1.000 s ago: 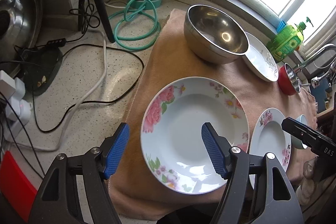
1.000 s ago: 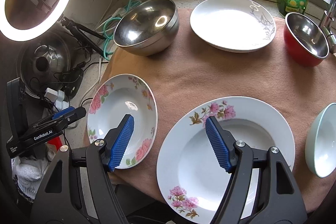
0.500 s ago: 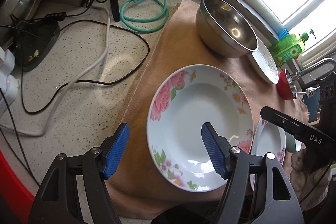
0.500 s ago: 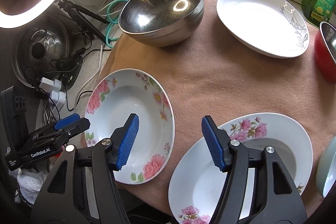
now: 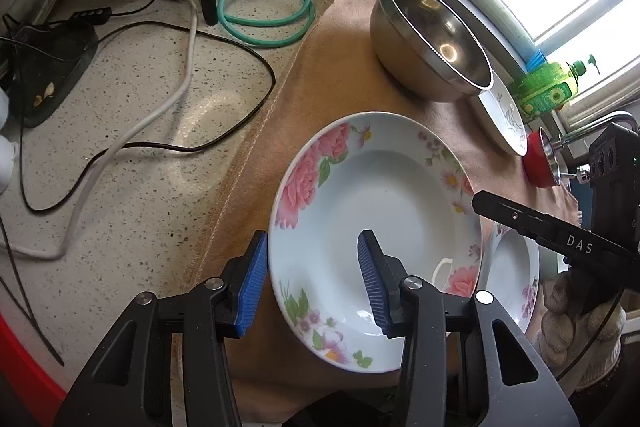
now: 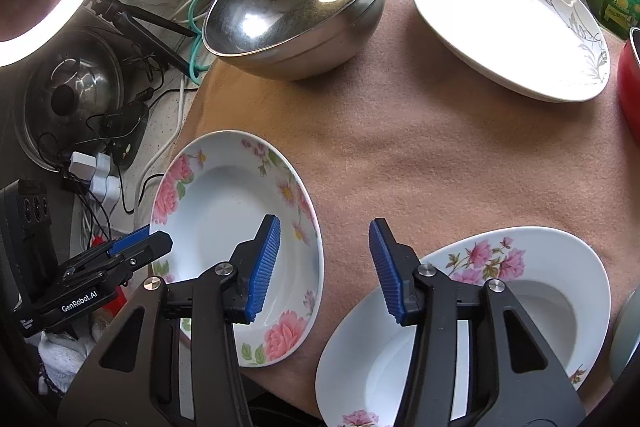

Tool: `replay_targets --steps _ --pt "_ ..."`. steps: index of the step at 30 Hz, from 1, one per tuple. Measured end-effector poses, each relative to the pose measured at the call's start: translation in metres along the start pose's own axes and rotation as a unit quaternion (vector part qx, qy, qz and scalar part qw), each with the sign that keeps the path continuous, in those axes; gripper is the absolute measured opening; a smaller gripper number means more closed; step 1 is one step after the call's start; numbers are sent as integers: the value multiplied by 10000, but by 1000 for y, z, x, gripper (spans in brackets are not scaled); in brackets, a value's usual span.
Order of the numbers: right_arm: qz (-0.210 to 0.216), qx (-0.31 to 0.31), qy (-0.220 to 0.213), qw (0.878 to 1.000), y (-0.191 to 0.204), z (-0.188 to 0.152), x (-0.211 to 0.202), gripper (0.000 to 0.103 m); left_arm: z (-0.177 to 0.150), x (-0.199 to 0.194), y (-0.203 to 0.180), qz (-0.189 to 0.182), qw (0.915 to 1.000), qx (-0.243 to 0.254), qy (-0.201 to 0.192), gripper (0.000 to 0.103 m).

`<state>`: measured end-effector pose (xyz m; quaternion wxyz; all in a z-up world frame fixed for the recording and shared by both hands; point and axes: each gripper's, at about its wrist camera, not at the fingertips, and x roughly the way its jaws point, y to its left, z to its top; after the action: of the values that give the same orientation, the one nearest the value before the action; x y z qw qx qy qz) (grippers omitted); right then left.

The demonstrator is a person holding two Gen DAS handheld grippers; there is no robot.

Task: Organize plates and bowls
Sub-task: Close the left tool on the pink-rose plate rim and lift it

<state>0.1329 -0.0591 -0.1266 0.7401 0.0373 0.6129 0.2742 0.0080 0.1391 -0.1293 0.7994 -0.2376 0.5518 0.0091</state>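
The rose-patterned plate point(image 5: 376, 223) lies on the cloth point(image 5: 332, 67) at the table's edge, its rim between the left tongs point(image 5: 312, 279), which have just been closing but seemingly not yet pinching, so a shallow bite could let it slip, while the right tongs point(image 6: 324, 267) hover apart, empty.

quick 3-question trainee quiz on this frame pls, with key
1. True or false: the left gripper straddles the rim of the pink-rose plate.
2. The steel bowl holds: A) a plate B) nothing C) the red bowl.
3. What does the right gripper have between its pads?

Key: 1 true, its jaws have just been closing; 2 B; 3 only cloth, beside the large floral plate, jaws just closing.
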Motion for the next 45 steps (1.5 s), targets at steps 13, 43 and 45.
replay_targets --steps 13,43,45 --pt "170 52 218 9996 -2 -2 11 32 -2 5 7 -47 9998 -137 131 29" --pt "118 -250 362 9990 12 -7 16 17 -13 5 8 113 9999 -34 104 17" --pt "127 -240 341 9990 12 -8 15 17 -13 4 6 143 9999 6 91 17"
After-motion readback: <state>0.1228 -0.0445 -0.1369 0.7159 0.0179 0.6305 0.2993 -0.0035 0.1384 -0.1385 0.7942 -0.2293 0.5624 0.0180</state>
